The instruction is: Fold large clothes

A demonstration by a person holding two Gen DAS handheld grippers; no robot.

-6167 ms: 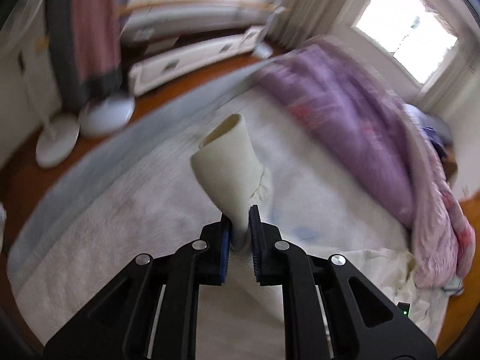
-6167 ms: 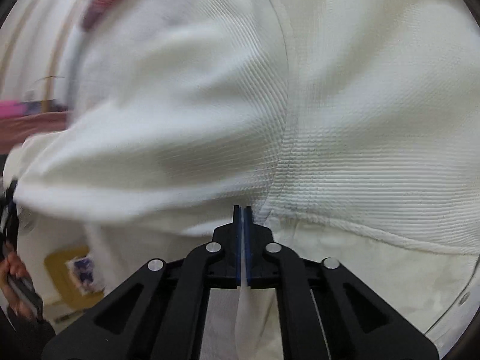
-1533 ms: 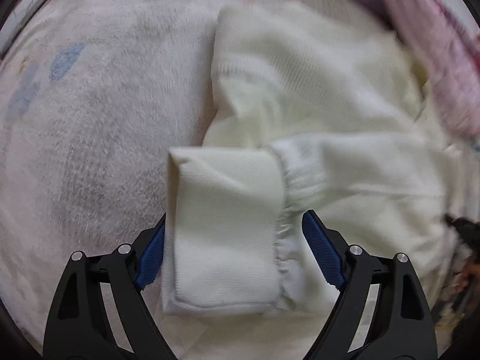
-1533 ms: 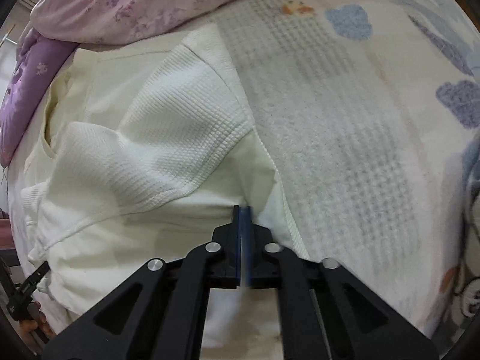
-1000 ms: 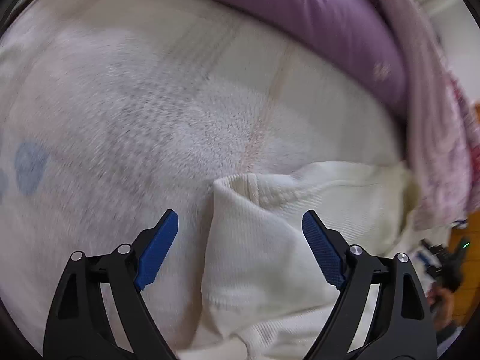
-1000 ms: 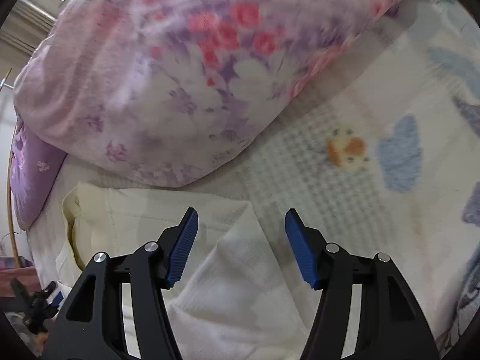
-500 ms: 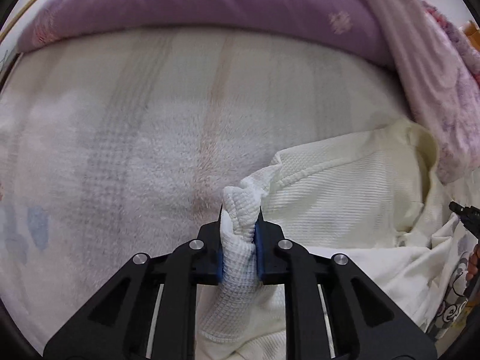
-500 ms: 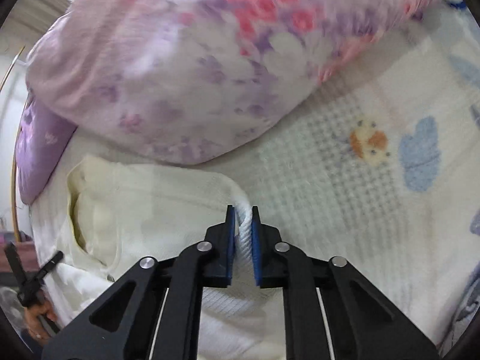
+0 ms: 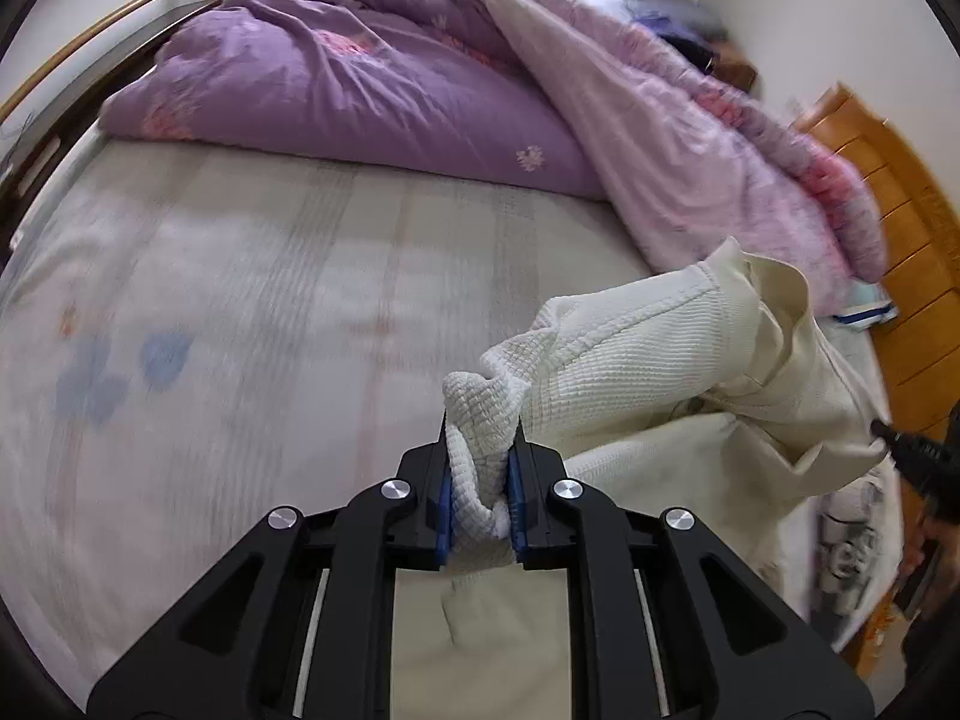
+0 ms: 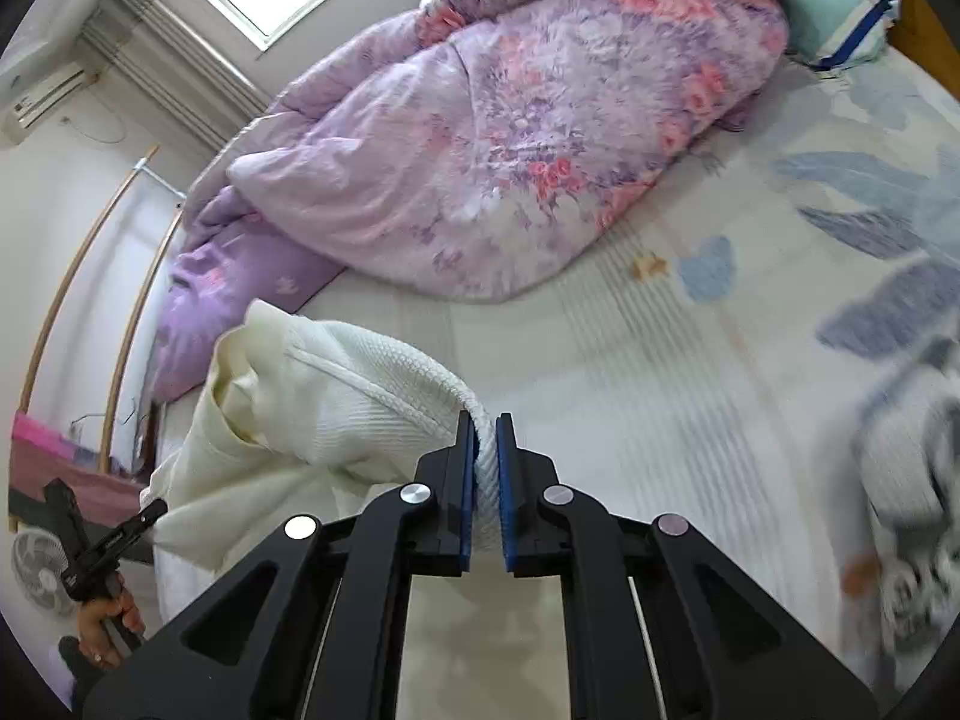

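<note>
A large cream waffle-knit garment (image 9: 648,354) hangs stretched between my two grippers above the bed; it also shows in the right wrist view (image 10: 336,396). My left gripper (image 9: 479,450) is shut on a bunched corner of it. My right gripper (image 10: 485,450) is shut on its piped edge. The collar end (image 10: 252,348) sags in the middle. The far tip of the right gripper shows at the right edge of the left wrist view (image 9: 912,450), and the left gripper shows in the right wrist view (image 10: 108,546).
A purple and pink floral duvet (image 9: 420,72) is heaped along the far side of the bed, also in the right wrist view (image 10: 510,138). The pale printed bedsheet (image 9: 240,312) lies below. A wooden headboard (image 9: 900,240) and folded teal cloth (image 10: 840,18) are at the bed's end.
Both grippers, shut on the garment half a second ago, have lifted it off the sheet and pulled back. Earlier both were open above it.
</note>
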